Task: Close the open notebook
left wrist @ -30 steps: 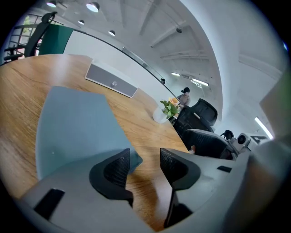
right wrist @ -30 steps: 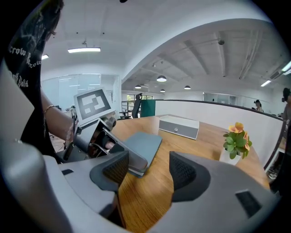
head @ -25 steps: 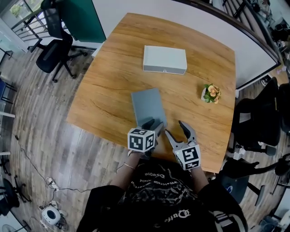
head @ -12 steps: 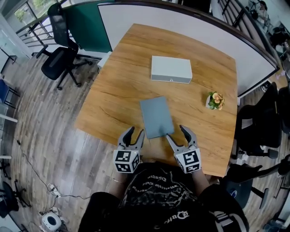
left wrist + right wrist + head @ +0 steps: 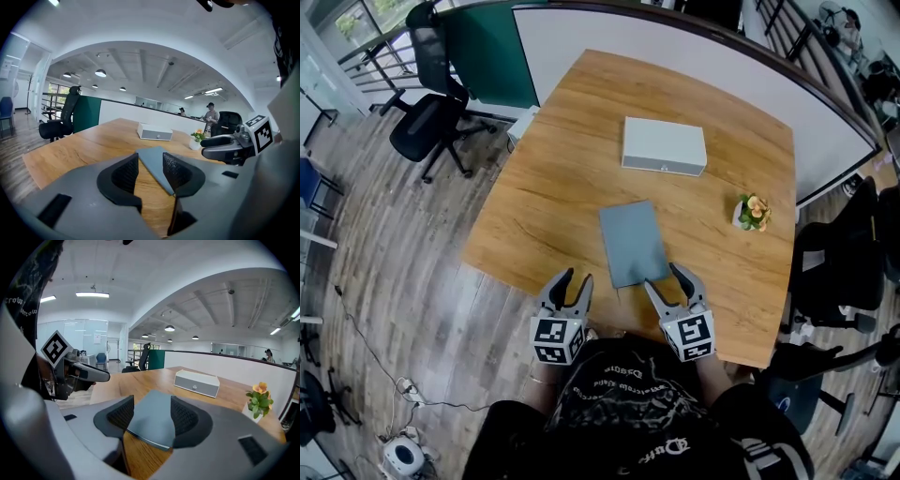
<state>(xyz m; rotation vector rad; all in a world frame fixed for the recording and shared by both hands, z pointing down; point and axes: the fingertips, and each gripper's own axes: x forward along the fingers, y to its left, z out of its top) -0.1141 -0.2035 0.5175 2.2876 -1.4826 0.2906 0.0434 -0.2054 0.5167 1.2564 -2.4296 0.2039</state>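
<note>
A closed grey notebook (image 5: 633, 242) lies flat on the wooden table (image 5: 534, 202), near its front edge. My left gripper (image 5: 576, 279) hovers at the table edge, just left of the notebook's near corner, open and empty. On the other side my right gripper (image 5: 664, 277) is open too, its fingertips over the near right corner, apart from the cover. In the left gripper view the notebook (image 5: 154, 161) shows beyond the jaws and the right gripper (image 5: 220, 140) is at the right. The right gripper view looks along the notebook (image 5: 152, 420). Both pairs of jaws have just closed a little, with nothing between them.
A white box (image 5: 664, 145) stands at the back of the table and a small flower pot (image 5: 751, 212) at the right. Office chairs stand on the floor at the far left (image 5: 427, 122) and close by the table's right side (image 5: 834, 253).
My left gripper has left the notebook's near corner, moving left and back to the table's front edge. The right gripper drew back slightly. The notebook stays flat and shut.
</note>
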